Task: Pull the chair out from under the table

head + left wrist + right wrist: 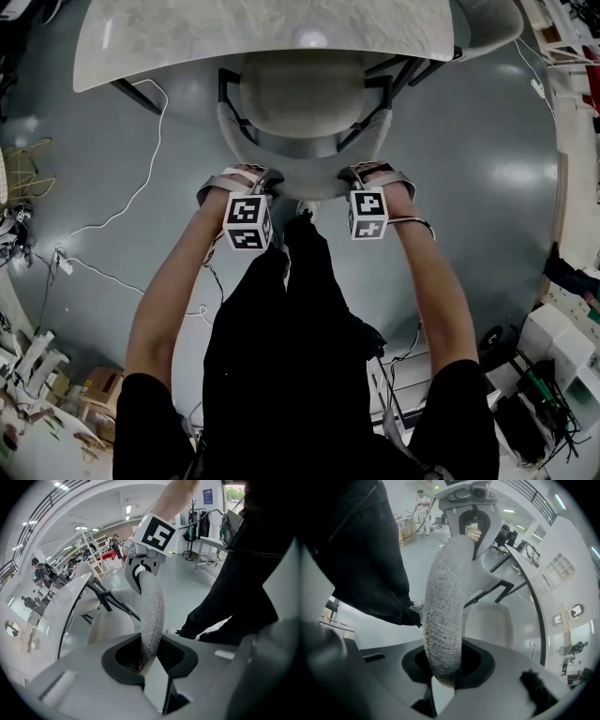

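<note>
A grey fabric chair (300,94) stands with its seat half under the pale marble table (234,37). Its curved backrest rim (309,186) faces me. My left gripper (258,183) is shut on the rim's left part and my right gripper (361,178) on its right part. In the left gripper view the textured rim (152,616) runs up out of my left gripper (150,660) to the right gripper (145,550). In the right gripper view the rim (445,606) fills my right gripper (445,667), with the left gripper (471,503) further along and the seat (490,623) beyond.
My black-trousered legs (300,309) stand right behind the chair. White cables (122,216) trail over the grey floor at left. A second chair (487,23) sits at the table's far right. Boxes and gear (553,366) crowd the lower right corner.
</note>
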{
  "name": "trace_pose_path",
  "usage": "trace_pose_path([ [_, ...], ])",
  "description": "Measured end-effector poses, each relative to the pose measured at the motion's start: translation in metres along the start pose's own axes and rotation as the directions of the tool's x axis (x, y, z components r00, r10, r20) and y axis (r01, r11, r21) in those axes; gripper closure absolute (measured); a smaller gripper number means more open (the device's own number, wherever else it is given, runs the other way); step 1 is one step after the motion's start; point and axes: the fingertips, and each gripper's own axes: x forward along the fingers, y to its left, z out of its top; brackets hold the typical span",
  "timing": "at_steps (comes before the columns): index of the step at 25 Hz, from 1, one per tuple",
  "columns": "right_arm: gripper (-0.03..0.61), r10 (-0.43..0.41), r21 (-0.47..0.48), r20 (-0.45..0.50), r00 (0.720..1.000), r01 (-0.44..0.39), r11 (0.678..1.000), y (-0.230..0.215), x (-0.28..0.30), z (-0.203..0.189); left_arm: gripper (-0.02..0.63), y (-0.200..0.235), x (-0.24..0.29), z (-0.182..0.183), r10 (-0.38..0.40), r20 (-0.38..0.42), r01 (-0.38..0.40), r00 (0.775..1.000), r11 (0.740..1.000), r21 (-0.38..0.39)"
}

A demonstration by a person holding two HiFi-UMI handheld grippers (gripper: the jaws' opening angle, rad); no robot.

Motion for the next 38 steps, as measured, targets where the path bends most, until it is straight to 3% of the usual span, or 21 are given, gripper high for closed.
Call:
trace_pose_path([
  [38, 0.506, 0.002, 0.057, -0.007, 1.000, -0.002, 0.998, 0.069, -0.006, 0.029, 0.528, -0.071, -0.011, 0.007, -0.040, 0.008, 0.039, 0.999, 0.998, 0.039],
])
